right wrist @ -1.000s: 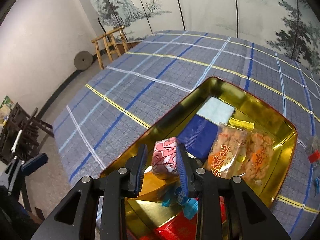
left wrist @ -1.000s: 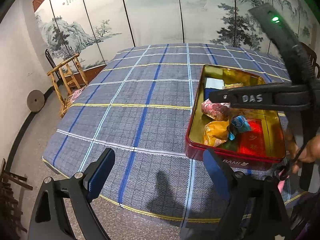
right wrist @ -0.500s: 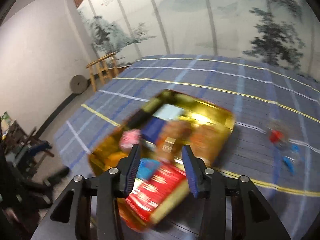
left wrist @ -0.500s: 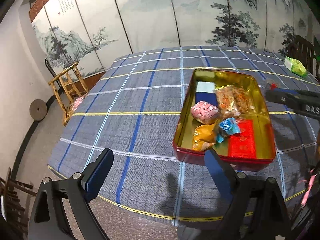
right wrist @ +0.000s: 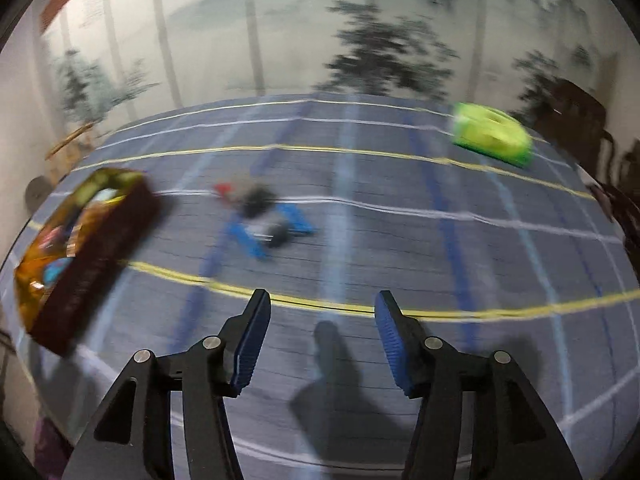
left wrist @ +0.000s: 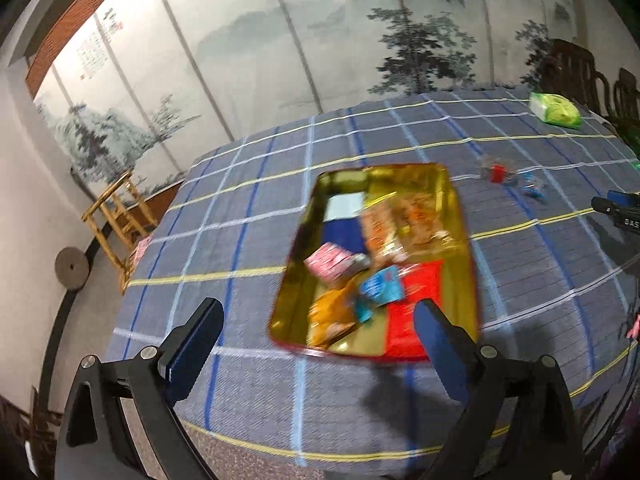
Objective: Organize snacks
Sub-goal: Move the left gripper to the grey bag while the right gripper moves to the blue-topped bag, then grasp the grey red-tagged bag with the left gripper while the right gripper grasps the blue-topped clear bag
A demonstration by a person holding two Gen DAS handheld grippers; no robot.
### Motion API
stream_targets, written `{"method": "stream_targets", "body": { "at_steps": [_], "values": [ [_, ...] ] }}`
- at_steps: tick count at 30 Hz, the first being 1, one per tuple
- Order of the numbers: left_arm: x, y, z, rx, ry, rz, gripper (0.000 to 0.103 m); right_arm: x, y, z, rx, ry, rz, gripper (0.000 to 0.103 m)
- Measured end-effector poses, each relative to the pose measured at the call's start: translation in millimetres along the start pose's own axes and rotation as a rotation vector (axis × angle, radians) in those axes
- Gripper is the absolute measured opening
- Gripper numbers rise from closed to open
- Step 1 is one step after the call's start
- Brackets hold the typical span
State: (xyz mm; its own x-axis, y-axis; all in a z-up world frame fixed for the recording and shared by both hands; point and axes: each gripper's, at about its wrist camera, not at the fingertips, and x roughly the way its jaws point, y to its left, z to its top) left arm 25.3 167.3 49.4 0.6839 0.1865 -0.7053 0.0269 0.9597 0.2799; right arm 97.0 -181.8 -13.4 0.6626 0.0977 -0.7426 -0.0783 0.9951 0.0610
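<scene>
Left tongs (left wrist: 316, 338): matte black angular frames, each with a triangular cut-out and round silver screw heads.
Left pads (left wrist: 434, 338): flat, dark blue.
Right tongs (right wrist: 322, 338): the same black frames and silver screws.
Right pads (right wrist: 390, 336): blue, finely ribbed.
Marking: white "DAS" lettering on a black arm at the left view's right edge.

The right claw (right wrist: 320, 340) has released the pink snack (left wrist: 334, 260), swung away, jaws apart.
</scene>
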Motion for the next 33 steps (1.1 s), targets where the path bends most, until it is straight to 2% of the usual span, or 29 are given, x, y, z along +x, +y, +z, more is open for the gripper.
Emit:
{"method": "stream_targets", "body": {
  "at_steps": [3, 8, 12, 13, 17, 20, 23, 26, 32, 33],
  "values": [
    [-0.9, -19.0, 15.8, 0.024, 0.0, -0.069, 0.095, 5.0, -37.3, -2.5, 0.048, 0.013, -0.063, 0.06],
    [11.8, -53.9, 53.8, 0.009, 0.074, -0.282, 0.095, 12.1, -80.1, -7.1, 0.095, 0.02, -0.115, 0.063],
    [41.4, -83.5, 91.7, -0.115, 0.187, -0.495, 0.095, 19.8, -97.1, -14.9, 0.115, 0.02, -0.103, 0.064],
    [53.5, -92.8, 102.0, -0.155, 0.215, -0.525, 0.095, 21.5, -98.4, -17.8, 0.12, 0.019, -0.097, 0.064],
    [100.5, -123.3, 132.3, -0.268, 0.321, -0.558, 0.094, 20.9, -98.8, -19.6, 0.129, 0.01, -0.043, 0.065],
    [147.3, -145.7, 154.4, -0.374, 0.402, -0.514, 0.092, 21.5, -97.7, -21.3, 0.122, 0.011, -0.016, 0.066],
    [179.0, -157.8, 164.6, -0.421, 0.463, -0.481, 0.087, 20.8, -91.4, -22.8, 0.084, 0.003, 0.008, 0.066],
    [204.6, -166.7, 168.3, -0.489, 0.54, -0.48, 0.08, 19.1, -89.7, -23.6, 0.075, -0.01, 0.045, 0.066],
    [221.2, -185.1, 179.3, -0.485, 0.544, -0.386, 0.079, 14.2, -91.1, -26.5, 0.084, -0.044, 0.096, 0.067],
    [223.3, -187.0, 180.5, -0.49, 0.542, -0.368, 0.075, 13.8, -91.7, -26.5, 0.086, -0.048, 0.1, 0.067]
  ]
}}
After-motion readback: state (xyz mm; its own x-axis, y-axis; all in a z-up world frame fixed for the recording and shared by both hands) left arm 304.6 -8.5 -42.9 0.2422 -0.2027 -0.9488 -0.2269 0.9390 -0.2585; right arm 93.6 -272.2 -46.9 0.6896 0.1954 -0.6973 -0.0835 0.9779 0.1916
